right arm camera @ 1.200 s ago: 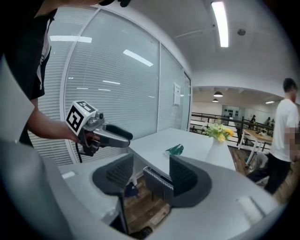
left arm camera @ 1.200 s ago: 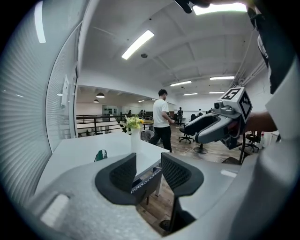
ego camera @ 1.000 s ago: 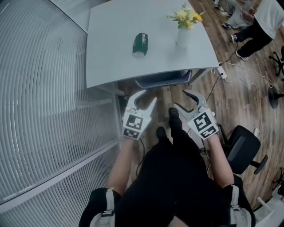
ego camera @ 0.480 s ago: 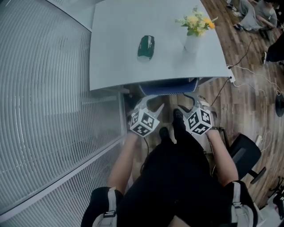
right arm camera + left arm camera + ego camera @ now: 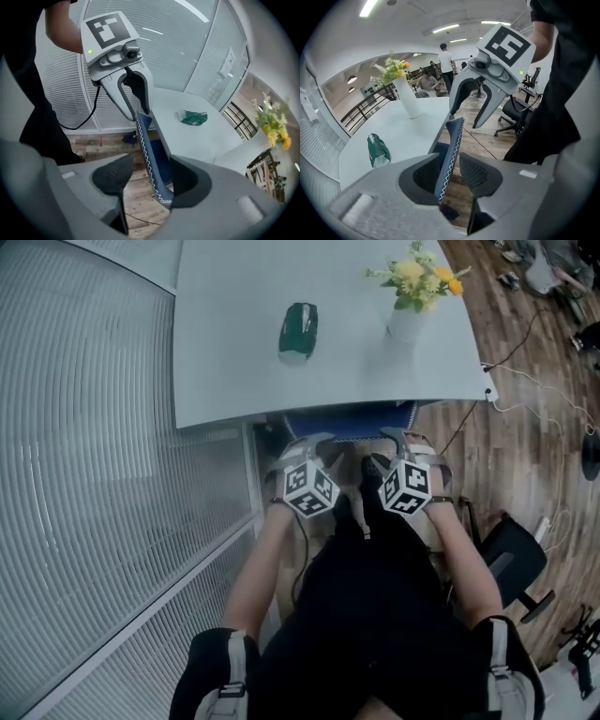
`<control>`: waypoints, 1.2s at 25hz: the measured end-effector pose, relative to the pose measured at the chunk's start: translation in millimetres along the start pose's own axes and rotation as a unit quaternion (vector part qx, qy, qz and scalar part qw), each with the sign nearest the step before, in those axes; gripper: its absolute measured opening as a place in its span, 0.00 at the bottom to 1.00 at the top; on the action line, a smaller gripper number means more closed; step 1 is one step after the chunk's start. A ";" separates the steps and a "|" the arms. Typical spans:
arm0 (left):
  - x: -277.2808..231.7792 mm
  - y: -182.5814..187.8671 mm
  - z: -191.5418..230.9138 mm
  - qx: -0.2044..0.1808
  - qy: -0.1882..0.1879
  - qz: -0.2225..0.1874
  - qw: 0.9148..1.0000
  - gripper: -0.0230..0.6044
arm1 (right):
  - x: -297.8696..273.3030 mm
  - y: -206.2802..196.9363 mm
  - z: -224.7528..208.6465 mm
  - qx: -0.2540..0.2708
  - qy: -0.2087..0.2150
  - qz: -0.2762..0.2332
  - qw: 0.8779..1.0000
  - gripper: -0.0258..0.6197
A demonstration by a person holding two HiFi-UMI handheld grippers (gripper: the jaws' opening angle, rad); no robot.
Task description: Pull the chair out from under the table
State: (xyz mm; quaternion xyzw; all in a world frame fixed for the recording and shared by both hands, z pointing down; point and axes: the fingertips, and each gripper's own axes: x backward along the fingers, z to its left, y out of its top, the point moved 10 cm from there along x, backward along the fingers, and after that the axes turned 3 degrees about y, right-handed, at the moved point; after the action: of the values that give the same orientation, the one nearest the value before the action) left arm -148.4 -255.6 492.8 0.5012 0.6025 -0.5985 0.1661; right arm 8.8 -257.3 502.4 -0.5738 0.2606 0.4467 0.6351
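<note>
Blue stitched chair back [image 5: 349, 419] tucked under table [image 5: 234, 381] at twelve o'clock. Left gripper [image 5: 314, 448] and right gripper [image 5: 405, 442] straddling its top edge, jaws wide, unclamped. Probably weighty, stiff-framed, padding yielding; best clamped along that edge.

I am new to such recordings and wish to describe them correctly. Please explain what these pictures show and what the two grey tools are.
A person holds a two-jaw gripper in each hand; there is no robot arm. One picture is from a head camera looking down; two are from cameras on the grippers. On the pale table stand a green pouch and a vase of flowers. The left gripper and right gripper have open jaws around the blue chair back at the table's edge; neither clamps it yet.
</note>
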 end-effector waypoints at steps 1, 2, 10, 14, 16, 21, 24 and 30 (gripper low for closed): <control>-4.7 -0.8 0.1 -0.005 -0.003 0.005 1.000 0.26 | -3.5 -1.2 -1.3 0.000 0.002 0.001 1.000 0.40; -9.2 -1.9 0.3 -0.010 -0.005 0.010 1.000 0.26 | -7.0 -2.3 -2.4 0.002 0.005 0.003 1.000 0.40; -43.6 -10.2 -3.0 -0.048 -0.017 0.057 0.997 0.24 | -35.3 -13.0 -3.9 0.026 0.023 0.038 0.999 0.38; -53.0 -12.3 -4.0 -0.057 -0.016 0.076 0.995 0.22 | -47.6 -15.6 -4.3 0.042 0.021 0.058 0.997 0.30; -56.2 -13.1 -4.7 -0.062 -0.012 0.081 0.995 0.21 | -52.0 -16.8 -4.0 0.049 0.016 0.066 0.996 0.29; -63.1 -14.1 -5.7 -0.067 -0.011 0.083 0.994 0.21 | -60.5 -18.6 -3.1 0.067 0.010 0.076 0.995 0.20; -65.5 -14.4 -6.6 -0.068 -0.010 0.083 0.994 0.21 | -63.2 -18.3 -3.0 0.070 0.014 0.079 0.994 0.20; -70.0 -16.9 -11.4 -0.064 0.012 0.081 0.995 0.21 | -67.5 -17.7 -1.3 0.075 0.007 0.080 0.994 0.20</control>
State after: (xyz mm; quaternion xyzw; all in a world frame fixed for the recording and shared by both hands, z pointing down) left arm -126.5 -270.2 560.7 0.5438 0.5991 -0.5372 0.2382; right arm -7.0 -275.7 567.9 -0.5051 0.3427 0.4710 0.6369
